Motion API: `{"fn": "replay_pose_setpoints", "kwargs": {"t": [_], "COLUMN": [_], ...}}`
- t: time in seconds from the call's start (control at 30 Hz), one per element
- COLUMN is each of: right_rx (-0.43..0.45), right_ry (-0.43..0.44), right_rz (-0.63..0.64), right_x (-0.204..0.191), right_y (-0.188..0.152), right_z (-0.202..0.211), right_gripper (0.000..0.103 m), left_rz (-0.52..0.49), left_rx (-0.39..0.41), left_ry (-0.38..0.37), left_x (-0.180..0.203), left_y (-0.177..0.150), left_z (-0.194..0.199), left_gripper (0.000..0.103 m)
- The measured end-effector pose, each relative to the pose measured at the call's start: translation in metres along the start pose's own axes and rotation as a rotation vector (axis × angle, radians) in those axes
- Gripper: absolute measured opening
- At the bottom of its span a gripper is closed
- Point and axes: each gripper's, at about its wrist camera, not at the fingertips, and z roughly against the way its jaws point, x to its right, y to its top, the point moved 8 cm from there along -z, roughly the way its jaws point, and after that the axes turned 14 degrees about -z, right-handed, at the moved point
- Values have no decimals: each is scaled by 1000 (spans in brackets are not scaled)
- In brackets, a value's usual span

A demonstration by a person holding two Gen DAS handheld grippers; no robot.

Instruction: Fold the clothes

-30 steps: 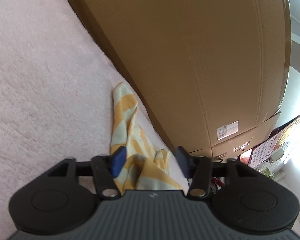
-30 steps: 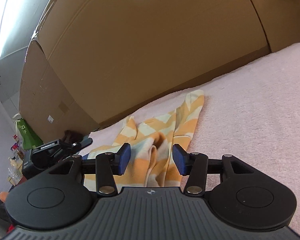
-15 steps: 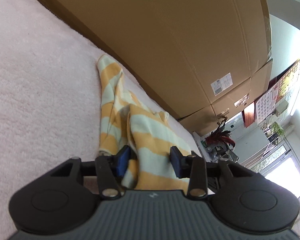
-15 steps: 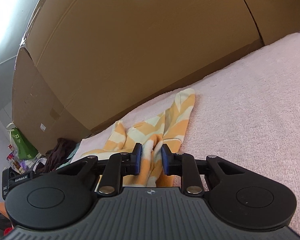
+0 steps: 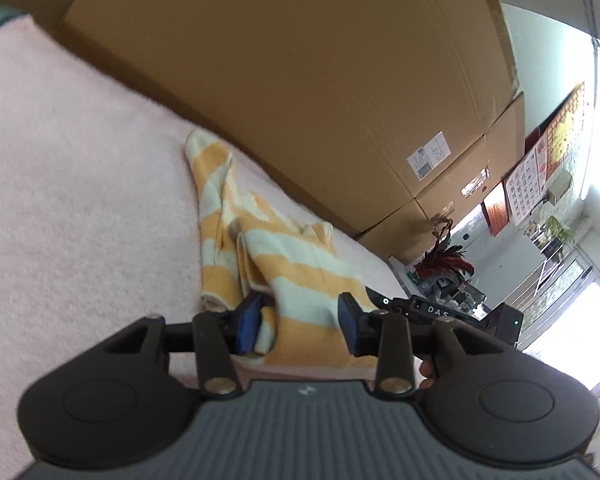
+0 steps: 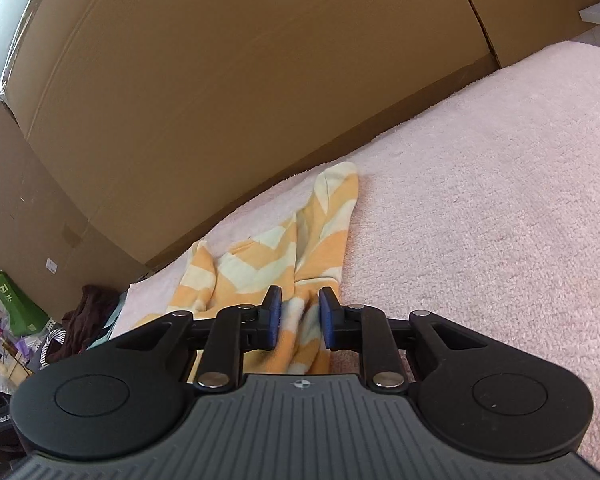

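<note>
An orange and pale striped garment (image 5: pixel 300 256) lies crumpled on a pink fleece surface (image 5: pixel 80 200), close to a wall of cardboard boxes. My left gripper (image 5: pixel 300 320) is open, its blue pads either side of the garment's near edge, with a thick fold between them. In the right wrist view the same garment (image 6: pixel 324 236) stretches away from me, one narrow end pointing at the boxes. My right gripper (image 6: pixel 299 316) is shut on a bunched fold at the garment's near end. The cloth under both gripper bodies is hidden.
Large cardboard boxes (image 5: pixel 300 80) (image 6: pixel 220 80) stand along the far edge of the pink surface (image 6: pixel 480 220). A dark heap of clothes (image 6: pixel 92 304) and a green bag (image 6: pixel 12 300) sit off the left end. A black device (image 5: pixel 440 312) lies right of my left gripper.
My right gripper went from open to shut on the garment's fold. My left gripper swung toward the garment's near edge and its fingers narrowed around the cloth.
</note>
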Motion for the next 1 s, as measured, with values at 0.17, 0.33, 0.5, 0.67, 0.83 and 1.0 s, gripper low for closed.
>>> {"fn": "replay_pose_setpoints", "kwargs": {"t": [0.17,0.33,0.5,0.67,0.83,1.0], "right_rx": [-1,-1,-5,-5,-4,-4], "right_ry": [13,16,23,27,27,29], "right_rz": [-22,-27,-39,-46,-47,-52], "right_x": [2,3,4,4,4,5], "right_y": [0,0,1,1,0,0], "right_z": [1,1,0,0,0,0], "right_gripper": [20,20,21,21,21,21], "left_rz": [47,267,242,195,165,196], "left_rx": [-13,18,8,-44,-74,-70], "left_ry": [29,-43,-5,3,10,-6], "left_x": [-30,-64,-70,-62,-58,-55], "left_y": [12,8,6,3,-1,-5], "left_z": [-6,-7,2,-3,-12,-12], "left_gripper": [55,24,23,23,13,0]}}
